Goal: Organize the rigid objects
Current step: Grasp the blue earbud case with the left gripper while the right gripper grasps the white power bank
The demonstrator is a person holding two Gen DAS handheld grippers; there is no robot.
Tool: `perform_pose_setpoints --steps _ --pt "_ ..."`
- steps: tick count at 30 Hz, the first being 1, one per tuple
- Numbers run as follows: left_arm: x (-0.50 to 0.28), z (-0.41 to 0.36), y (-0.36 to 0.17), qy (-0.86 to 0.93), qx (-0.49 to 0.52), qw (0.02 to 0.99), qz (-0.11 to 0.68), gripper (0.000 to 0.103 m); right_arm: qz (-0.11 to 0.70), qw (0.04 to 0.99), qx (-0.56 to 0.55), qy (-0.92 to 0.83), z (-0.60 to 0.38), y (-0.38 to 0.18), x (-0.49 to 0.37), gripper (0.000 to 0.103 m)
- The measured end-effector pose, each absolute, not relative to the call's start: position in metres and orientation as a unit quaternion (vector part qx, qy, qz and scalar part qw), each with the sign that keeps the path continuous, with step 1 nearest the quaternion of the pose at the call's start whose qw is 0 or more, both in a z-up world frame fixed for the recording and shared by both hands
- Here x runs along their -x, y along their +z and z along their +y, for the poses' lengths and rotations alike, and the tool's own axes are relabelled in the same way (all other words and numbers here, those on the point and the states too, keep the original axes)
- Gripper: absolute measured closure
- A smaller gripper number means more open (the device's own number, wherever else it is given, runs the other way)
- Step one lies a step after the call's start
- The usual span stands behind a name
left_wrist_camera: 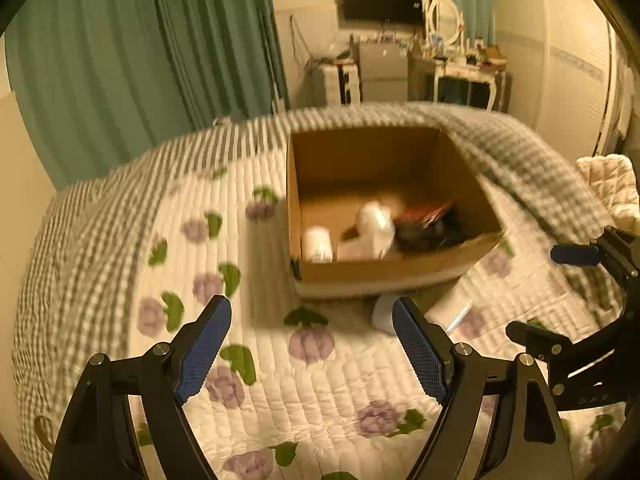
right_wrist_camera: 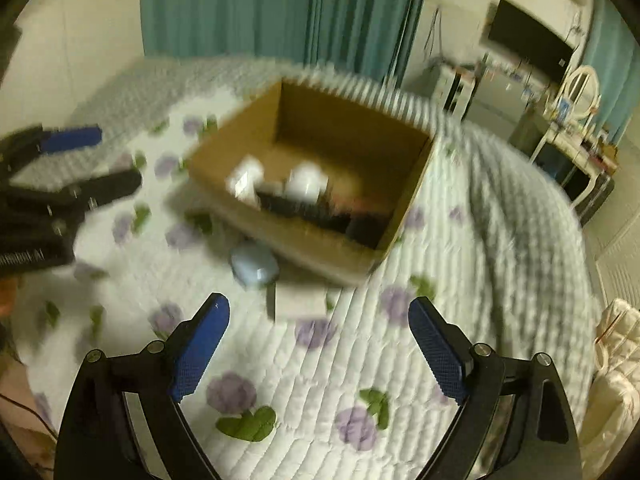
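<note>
An open cardboard box (left_wrist_camera: 384, 272) (right_wrist_camera: 320, 248) sits on a flowered quilt (left_wrist_camera: 320, 376). Inside lie white containers (left_wrist_camera: 372, 228) (right_wrist_camera: 306, 184) and dark items (left_wrist_camera: 428, 232) (right_wrist_camera: 332, 216), all blurred. In front of the box rest a pale blue rounded object (right_wrist_camera: 254, 266) (left_wrist_camera: 382, 314) and a white flat box (right_wrist_camera: 300, 300) (left_wrist_camera: 448, 308). My left gripper (left_wrist_camera: 312, 344) is open above the quilt, short of the box, nothing between its blue pads. My right gripper (right_wrist_camera: 320, 344) is open too, empty, hovering near the white flat box. Each gripper shows at the edge of the other's view.
A grey checked blanket (left_wrist_camera: 520, 160) drapes the bed's far side and touches the box's back corner. Green curtains (left_wrist_camera: 140, 60) hang behind. A dresser with a mirror (left_wrist_camera: 460, 64) and a wall screen (left_wrist_camera: 380, 0) stand beyond the bed. A cream cushion (right_wrist_camera: 616, 360) lies at right.
</note>
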State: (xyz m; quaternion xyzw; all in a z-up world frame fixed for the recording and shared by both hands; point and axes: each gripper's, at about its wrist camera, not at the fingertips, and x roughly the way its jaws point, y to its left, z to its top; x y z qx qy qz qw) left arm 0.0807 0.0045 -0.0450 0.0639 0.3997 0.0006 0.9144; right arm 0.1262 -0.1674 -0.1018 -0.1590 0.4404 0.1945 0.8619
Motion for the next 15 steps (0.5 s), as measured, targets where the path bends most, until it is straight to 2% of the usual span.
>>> perform_pose_setpoints --steps 7,12,15 --pt "-0.096 0.012 -0.094 -0.003 -0.038 0.889 0.457 0.018 0.482 0.837 0.158 0.207 -0.157 -0.172 -0.157 0.012" --pt "-0.099 0.003 -0.108 -0.005 -0.057 0.884 0.465 0.018 0.486 0.832 0.136 0.229 -0.159 -0.195 -0.182 0.012" --pt "-0.101 -0.003 -0.112 -0.004 -0.064 0.879 0.472 0.018 0.507 0.818 0.113 0.247 -0.164 -0.204 -0.194 0.031"
